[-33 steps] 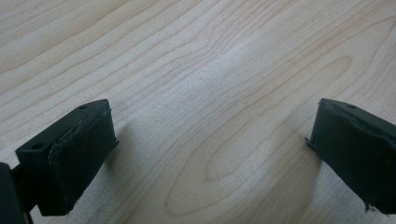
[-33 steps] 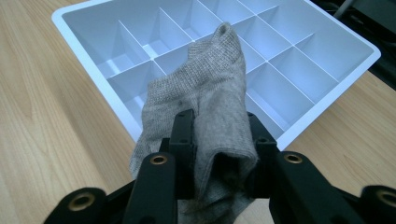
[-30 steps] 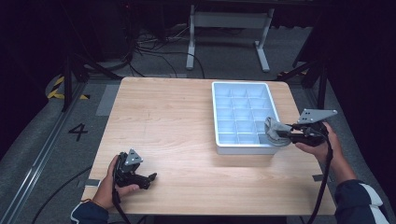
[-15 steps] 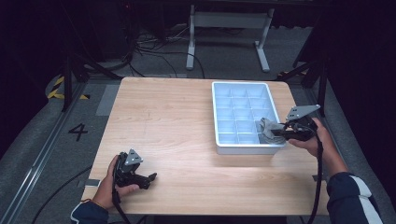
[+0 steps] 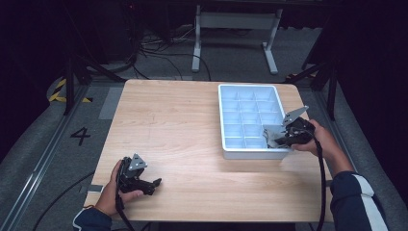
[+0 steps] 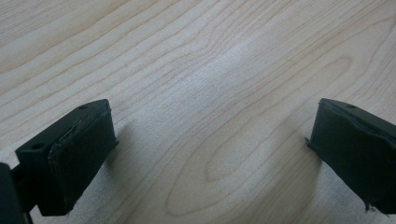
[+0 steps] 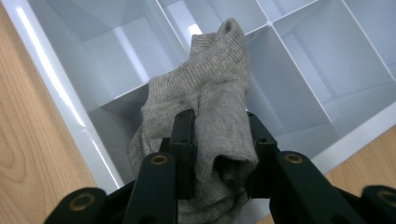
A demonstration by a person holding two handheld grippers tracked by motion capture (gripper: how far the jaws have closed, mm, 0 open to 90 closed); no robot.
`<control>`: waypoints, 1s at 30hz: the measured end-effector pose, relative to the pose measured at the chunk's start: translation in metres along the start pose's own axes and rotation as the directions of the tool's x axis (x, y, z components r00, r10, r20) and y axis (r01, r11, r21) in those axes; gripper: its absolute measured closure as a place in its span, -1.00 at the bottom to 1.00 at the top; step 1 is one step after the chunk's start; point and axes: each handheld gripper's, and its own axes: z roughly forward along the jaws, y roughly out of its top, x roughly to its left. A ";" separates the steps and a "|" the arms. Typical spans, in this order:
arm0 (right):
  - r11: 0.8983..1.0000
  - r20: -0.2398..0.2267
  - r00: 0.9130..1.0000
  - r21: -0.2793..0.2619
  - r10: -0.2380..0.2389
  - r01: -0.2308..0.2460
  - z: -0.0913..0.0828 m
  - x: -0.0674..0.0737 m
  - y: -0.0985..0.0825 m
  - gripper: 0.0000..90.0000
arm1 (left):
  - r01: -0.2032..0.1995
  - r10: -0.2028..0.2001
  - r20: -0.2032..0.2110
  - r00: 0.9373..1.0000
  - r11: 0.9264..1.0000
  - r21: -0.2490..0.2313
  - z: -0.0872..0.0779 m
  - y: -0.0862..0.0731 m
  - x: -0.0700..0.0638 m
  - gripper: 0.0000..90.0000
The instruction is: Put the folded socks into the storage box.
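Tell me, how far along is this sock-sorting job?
Early on. Picked up: the grey sock is clamped in the right tool. In hand: it hangs over a near-corner compartment of the divided tray, not yet released. Every compartment in sight looks empty. The left tool rests open on the table.

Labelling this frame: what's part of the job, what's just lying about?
In the job:
- grey sock, clamped in right gripper
- white compartment tray, sock over its near corner
- wooden table

Lying about:
- left gripper, open, idle on the table
- floor cables
- metal stand
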 end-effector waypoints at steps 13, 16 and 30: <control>0.994 -0.014 0.999 0.094 -0.050 0.051 0.003 0.003 0.009 0.57 | 0.000 0.000 0.000 1.000 1.000 0.000 0.000 0.000 0.000 -0.99; 0.991 -0.005 0.998 0.113 -0.069 0.069 0.003 0.004 0.012 0.57 | 0.000 0.000 0.000 1.000 1.000 0.000 0.000 0.000 0.000 -0.99; 0.999 -0.029 0.999 0.028 0.025 -0.024 -0.012 0.000 0.012 0.40 | 0.000 0.000 0.000 1.000 1.000 0.000 0.000 0.000 0.000 -0.99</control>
